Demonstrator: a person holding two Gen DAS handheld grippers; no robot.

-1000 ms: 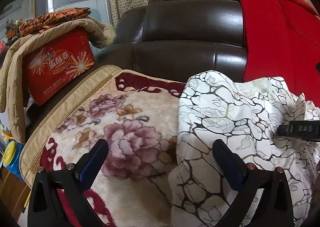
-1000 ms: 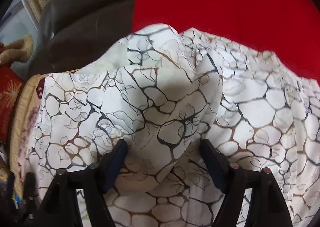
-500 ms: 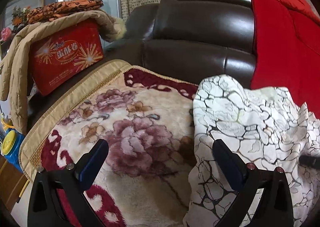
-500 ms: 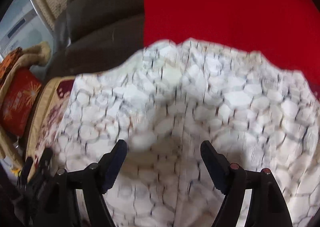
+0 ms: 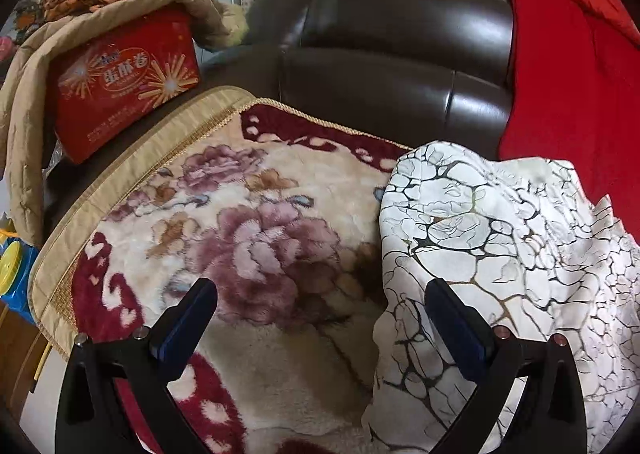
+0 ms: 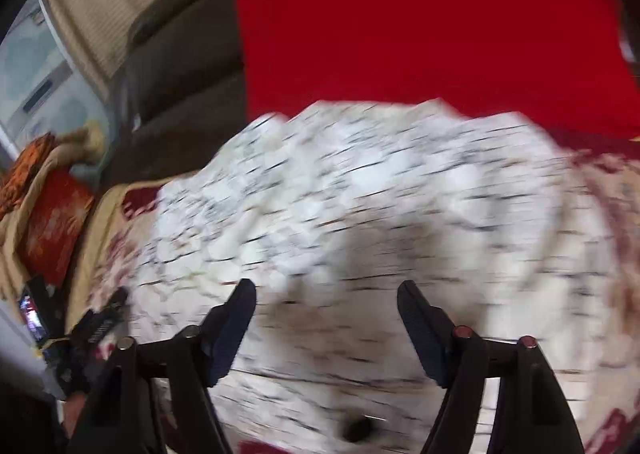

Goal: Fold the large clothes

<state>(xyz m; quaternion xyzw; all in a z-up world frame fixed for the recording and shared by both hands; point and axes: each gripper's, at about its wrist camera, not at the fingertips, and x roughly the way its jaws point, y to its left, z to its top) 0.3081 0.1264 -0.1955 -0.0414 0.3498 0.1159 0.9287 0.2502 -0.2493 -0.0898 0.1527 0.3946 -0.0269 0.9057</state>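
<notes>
Going L to R: we see a red snack box (image 5: 120, 82) under a tan quilted jacket (image 5: 24, 126) at far left, then the floral plush blanket (image 5: 256, 238) covering the sofa seat, w/ the dark leather sofa back (image 5: 400, 54) behind and a red throw (image 5: 568, 94) to the right. The task's thing, a white crackle-print garment (image 5: 500, 254), lies bunched on the right part of the blanket, its top edge against the red throw. We'd judge the fold barely begun: cloth is lumpy, no clean edges or flat panels, so spreading, folding and squaring all remain. Our left gripper (image 5: 320, 318) points down at the blanket w/ fingers spread wide, nothing between them; its right finger sits just over the garment's left edge, contact unclear. Our right gripper (image 6: 326, 318) tilts down over the garment (image 6: 360, 214); that view is motion-blurred. Its fingers have just been closing but a clear gap shows, no cloth pinched between them as far as we can tell.
</notes>
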